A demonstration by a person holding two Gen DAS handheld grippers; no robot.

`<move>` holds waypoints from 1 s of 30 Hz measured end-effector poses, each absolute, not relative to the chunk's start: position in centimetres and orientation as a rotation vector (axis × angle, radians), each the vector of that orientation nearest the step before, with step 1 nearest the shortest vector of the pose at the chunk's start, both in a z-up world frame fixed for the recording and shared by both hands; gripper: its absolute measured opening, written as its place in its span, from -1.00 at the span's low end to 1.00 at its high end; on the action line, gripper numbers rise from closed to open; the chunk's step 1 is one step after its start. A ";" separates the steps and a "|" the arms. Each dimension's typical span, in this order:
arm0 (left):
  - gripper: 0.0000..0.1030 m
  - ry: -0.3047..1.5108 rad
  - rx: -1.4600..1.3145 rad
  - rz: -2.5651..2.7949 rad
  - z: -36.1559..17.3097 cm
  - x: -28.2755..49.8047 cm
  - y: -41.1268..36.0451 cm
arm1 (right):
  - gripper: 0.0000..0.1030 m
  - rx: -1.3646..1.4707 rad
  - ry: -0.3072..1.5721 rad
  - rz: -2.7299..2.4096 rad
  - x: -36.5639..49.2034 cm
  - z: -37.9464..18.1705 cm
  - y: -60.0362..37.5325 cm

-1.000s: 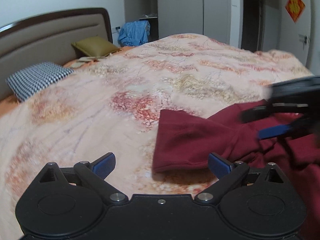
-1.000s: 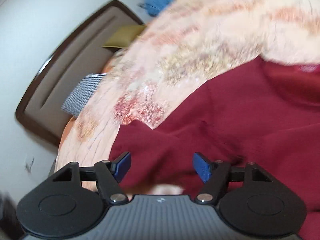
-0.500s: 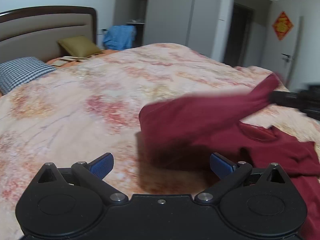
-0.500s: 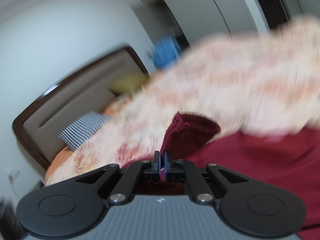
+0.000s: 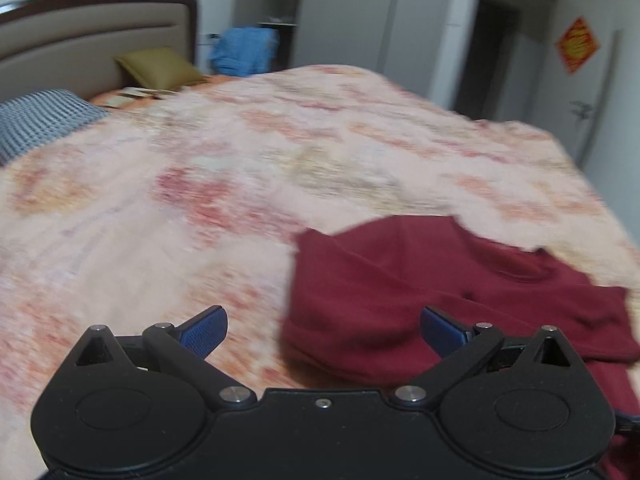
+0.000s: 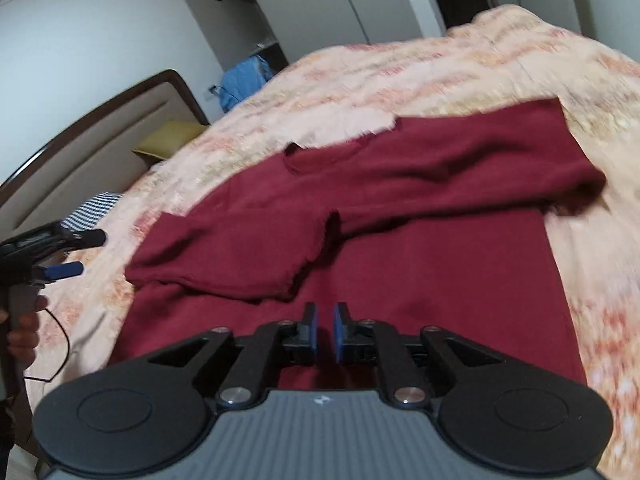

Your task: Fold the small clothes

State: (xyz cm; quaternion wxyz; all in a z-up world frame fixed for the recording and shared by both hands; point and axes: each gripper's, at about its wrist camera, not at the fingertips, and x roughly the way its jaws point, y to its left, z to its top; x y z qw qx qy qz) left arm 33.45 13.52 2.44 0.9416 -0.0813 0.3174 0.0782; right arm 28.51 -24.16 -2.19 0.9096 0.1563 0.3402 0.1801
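Right wrist view: the right gripper (image 6: 324,330), just reopening, has nothing between its pads, because the sleeve (image 6: 224,248) lies folded across the sweater (image 6: 440,280); the left gripper (image 5: 322,328) stays spread.

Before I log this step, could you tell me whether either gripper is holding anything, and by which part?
Nothing is held. The right gripper has just reopened slightly above the sweater, empty; the left gripper is wide open.

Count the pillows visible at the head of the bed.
2. An olive cushion leans against the headboard; a blue-and-white checked pillow lies nearer the camera, to the olive one's left in the left wrist view. More may sit outside the frame.
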 end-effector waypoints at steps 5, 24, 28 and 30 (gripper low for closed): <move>0.99 0.656 -0.169 0.207 1.9 34.8 14.5 | 0.23 0.330 0.736 0.395 33.0 -1.9 -22.6; 0.99 0.602 -0.043 0.033 0.6 32.4 13.4 | -0.86 0.044 0.685 0.309 41.9 2.8 -23.5; 0.97 0.566 0.097 -0.001 -0.6 32.8 12.0 | -0.55 0.042 0.767 0.279 41.4 0.2 -24.7; 0.89 0.559 0.171 -0.021 -1.1 33.4 11.3 | 0.19 0.031 0.719 0.308 41.2 1.1 -23.9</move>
